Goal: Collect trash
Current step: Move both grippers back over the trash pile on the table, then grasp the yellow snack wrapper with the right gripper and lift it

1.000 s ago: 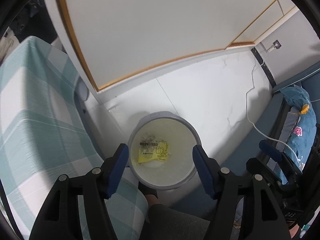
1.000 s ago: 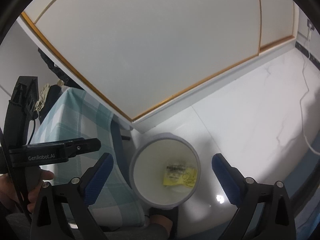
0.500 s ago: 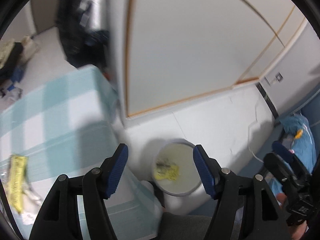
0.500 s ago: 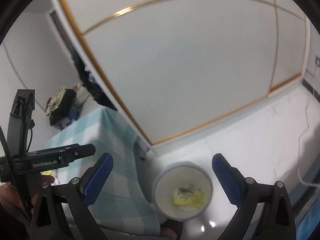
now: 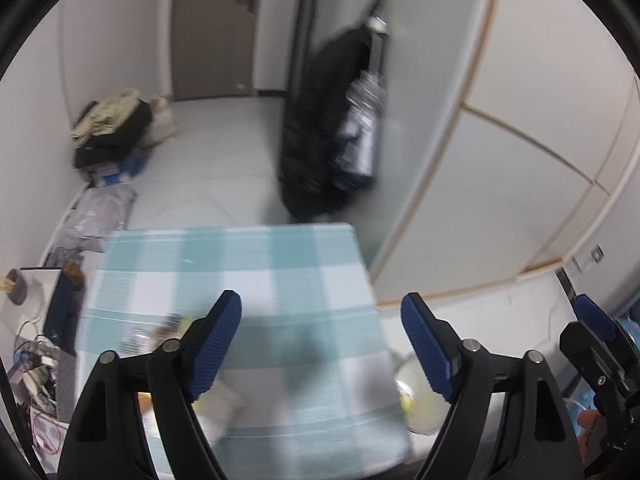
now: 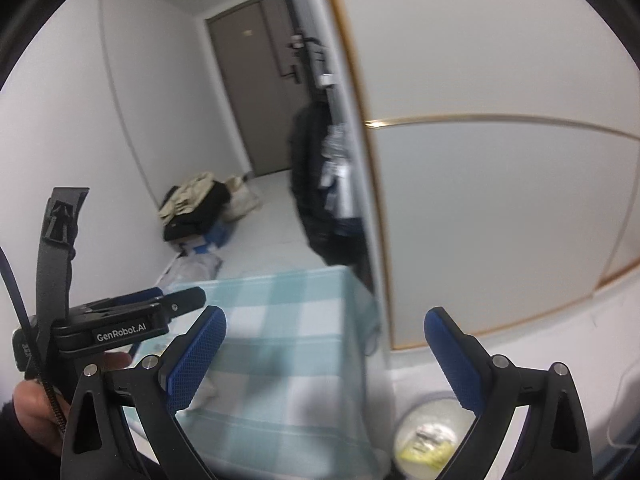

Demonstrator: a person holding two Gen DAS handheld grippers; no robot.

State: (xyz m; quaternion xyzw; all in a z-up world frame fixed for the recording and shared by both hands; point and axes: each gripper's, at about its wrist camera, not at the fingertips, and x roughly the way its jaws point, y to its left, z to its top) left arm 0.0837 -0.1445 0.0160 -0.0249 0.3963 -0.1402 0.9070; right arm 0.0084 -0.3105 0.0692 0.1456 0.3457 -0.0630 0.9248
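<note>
Both tools are hanging wide open with nothing between their blue pads. The left tool (image 5: 322,316) is hovering over the near part of the surface (image 5: 256,280), which is wearing a teal-and-white checked cloth. The right tool (image 6: 324,332) is hanging beside it, over the cloth's right edge and the white floor (image 6: 520,360) beyond. From the right wrist view, the left tool's black body is showing at the left edge, gripped in the person's hand (image 6: 36,412).

Just under and beside the left tool's left finger (image 5: 216,344), the trash (image 5: 172,328) is lying on the cloth as a blurred scatter of small pieces, some yellowish, some clear; what each one is, I cannot tell. A pale crumpled bit (image 6: 204,390) is also showing past the right tool's left finger.

Down on the floor, close against the right side of the surface, the round bin (image 6: 434,436) is standing open, with a yellow wrapper (image 6: 420,446) lying in its bottom. In the left wrist view only a part of the bin is peeking out behind that tool's right finger.

Farther out, a dark coat (image 5: 316,140) is hanging at the end of a white wardrobe with gold trim (image 6: 500,200). A heap of clothes and bags (image 5: 112,128) is sitting on the floor near a grey door (image 6: 256,92). Left of the surface, a clutter of cables and small items (image 5: 36,356) is crowding the corner.
</note>
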